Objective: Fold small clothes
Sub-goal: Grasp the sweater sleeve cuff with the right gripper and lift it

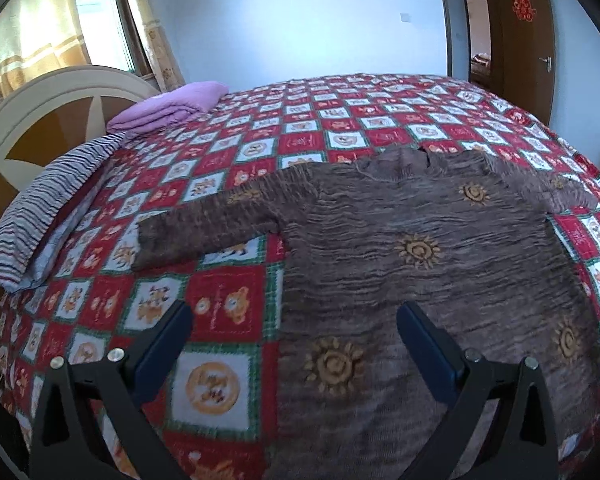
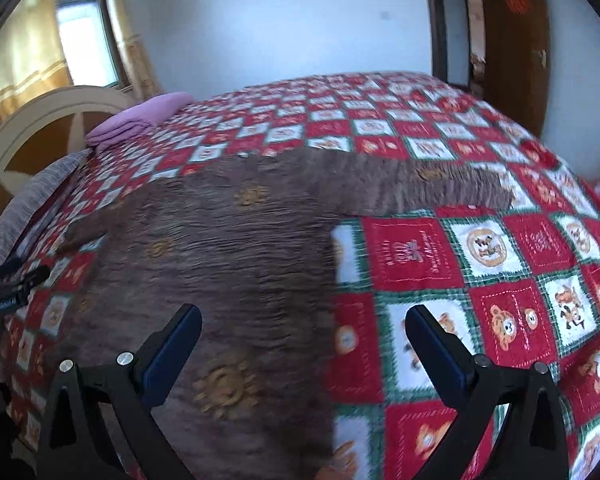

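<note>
Bedroom scene: red, white and green checked quilt with bear prints covered bed, cream arched headboard at 9 o'clock, folded purple blanket at 11, brown wooden door at 1. Brown ribbed knit sweater with orange sun motifs lay flat on quilt, both sleeves out, neckline toward 12. Left gripper hovered over hem's left edge, jaws spread, holding nothing. Right gripper hovered over hem's right edge, jaws spread, empty too.

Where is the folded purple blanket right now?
In both views, the purple blanket sits far left on the bed, by the headboard, beyond the striped pillow.
</note>
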`<state>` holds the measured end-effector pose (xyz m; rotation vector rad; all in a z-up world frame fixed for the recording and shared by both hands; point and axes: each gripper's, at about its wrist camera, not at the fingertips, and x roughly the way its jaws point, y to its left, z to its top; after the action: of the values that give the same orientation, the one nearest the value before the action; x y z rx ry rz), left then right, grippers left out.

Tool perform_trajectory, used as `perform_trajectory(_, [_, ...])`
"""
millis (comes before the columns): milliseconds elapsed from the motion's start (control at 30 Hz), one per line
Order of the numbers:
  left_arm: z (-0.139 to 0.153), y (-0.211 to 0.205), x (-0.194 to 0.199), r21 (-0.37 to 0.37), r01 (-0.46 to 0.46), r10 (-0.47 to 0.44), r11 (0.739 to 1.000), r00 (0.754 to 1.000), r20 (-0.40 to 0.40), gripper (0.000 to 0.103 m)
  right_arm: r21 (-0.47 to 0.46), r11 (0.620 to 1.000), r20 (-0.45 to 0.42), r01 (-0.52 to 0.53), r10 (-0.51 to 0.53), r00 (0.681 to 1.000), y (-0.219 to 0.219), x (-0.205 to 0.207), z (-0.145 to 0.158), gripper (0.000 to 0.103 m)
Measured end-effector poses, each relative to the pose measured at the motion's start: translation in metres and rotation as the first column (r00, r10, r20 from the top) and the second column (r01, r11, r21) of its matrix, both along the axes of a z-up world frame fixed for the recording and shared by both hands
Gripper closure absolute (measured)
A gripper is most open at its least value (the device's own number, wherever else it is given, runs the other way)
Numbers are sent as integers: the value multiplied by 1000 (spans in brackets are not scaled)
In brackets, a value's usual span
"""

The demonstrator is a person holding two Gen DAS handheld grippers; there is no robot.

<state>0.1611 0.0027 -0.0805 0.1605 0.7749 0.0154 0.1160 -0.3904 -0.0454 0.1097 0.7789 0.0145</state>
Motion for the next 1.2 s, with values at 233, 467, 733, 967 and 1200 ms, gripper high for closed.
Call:
perform_trajectory(233, [-19, -9, 47, -80, 11, -14, 997, 999, -38, 0, 70, 990, -22, 123, -121, 992, -62, 41, -15, 1])
perform_trajectory(467, [-34, -19, 85, -86, 0, -3, 996, 999, -36, 0, 107, 960, -40, 257, -254, 966, -131, 75, -25, 1])
perform_trajectory(733, [-47, -12, 125, -34, -67, 66, 997, 997, -26, 0, 183, 910, -68, 372, -366, 928, -208, 118, -28, 20])
perform_trajectory(967, [-60, -2, 140, -42, -125, 123, 991, 991, -57, 0, 236, 866, -110, 441, -427, 898, -262, 165, -37, 34])
perform_trajectory(1200, [-67, -1, 151, -46, -145, 141, 988, 987, -78, 0, 180, 904, -154, 388, -364, 919, -258, 197, -47, 89])
